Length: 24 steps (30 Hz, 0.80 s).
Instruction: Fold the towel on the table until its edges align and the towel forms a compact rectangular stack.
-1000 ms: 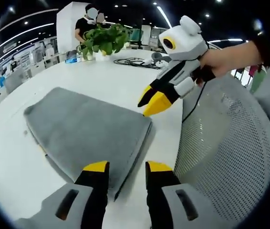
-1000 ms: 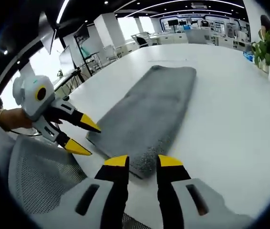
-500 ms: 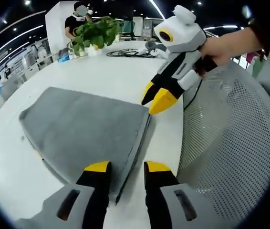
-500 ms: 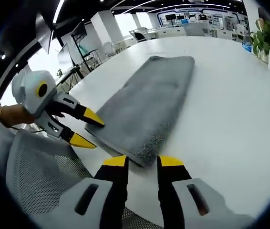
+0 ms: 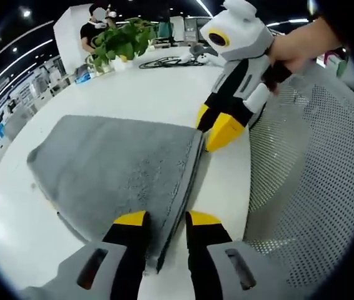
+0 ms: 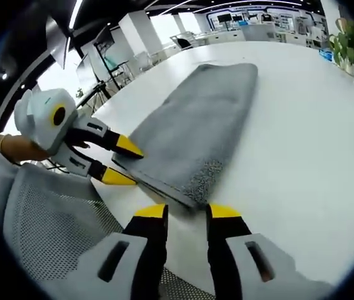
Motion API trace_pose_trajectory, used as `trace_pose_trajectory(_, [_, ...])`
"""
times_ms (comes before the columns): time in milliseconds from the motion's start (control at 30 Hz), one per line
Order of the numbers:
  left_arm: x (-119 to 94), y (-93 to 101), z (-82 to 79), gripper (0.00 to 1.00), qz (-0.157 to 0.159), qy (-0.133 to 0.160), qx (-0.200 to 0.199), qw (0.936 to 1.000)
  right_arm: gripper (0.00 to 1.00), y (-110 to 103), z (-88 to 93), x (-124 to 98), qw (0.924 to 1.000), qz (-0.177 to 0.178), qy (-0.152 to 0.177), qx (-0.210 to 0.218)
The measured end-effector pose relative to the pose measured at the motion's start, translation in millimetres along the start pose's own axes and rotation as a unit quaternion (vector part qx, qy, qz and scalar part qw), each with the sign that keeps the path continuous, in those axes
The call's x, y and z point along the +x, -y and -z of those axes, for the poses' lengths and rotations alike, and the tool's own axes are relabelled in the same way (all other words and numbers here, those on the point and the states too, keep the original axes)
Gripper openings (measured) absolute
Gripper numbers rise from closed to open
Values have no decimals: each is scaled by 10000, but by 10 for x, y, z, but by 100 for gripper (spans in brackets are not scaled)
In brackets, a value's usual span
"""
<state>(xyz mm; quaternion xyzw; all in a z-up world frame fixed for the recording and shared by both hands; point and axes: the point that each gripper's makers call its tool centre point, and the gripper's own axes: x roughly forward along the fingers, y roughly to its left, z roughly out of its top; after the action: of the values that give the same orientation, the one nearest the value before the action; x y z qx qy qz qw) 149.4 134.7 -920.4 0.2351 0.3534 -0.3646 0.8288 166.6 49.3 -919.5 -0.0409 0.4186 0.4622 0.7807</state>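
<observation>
Since the towel [image 5: 121, 169] looks soft and floppy, both near corners should be pinched, the left gripper [image 5: 162, 220] and right gripper [image 6: 186, 212] parted around its edge.

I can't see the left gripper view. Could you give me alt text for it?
A folded grey towel lies on a white table, its near corner between two open yellow-tipped jaws at the bottom. A second hand-held gripper reaches its far corner; a potted plant stands behind.

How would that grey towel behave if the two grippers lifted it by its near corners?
The grey towel would probably sag and drape, since it lies limp in soft folded layers. Its fuzzy pile suggests it won't slip easily from the left gripper or right gripper. It looks light, unbreakable.
</observation>
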Motion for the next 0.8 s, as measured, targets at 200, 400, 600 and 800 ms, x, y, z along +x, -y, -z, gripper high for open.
trace_pose_trajectory(200, [9,-24,0,22,-110,-6,-171,9998,3,7,-30,-10,10000,38,78,-15])
trace_pose_trajectory(400, [-31,-70,-6,16,-183,-26,-17,9998,0,-57,-162,-68,9997,-73,242,49])
trace_pose_trajectory(600, [-45,-96,-15,10,-226,-38,144,9996,0,-131,-375,-106,9985,-193,472,181])
trace_pose_trajectory(800, [-81,-128,-41,8,-385,-9,131,9992,0,-166,-517,-144,9977,-265,605,181])
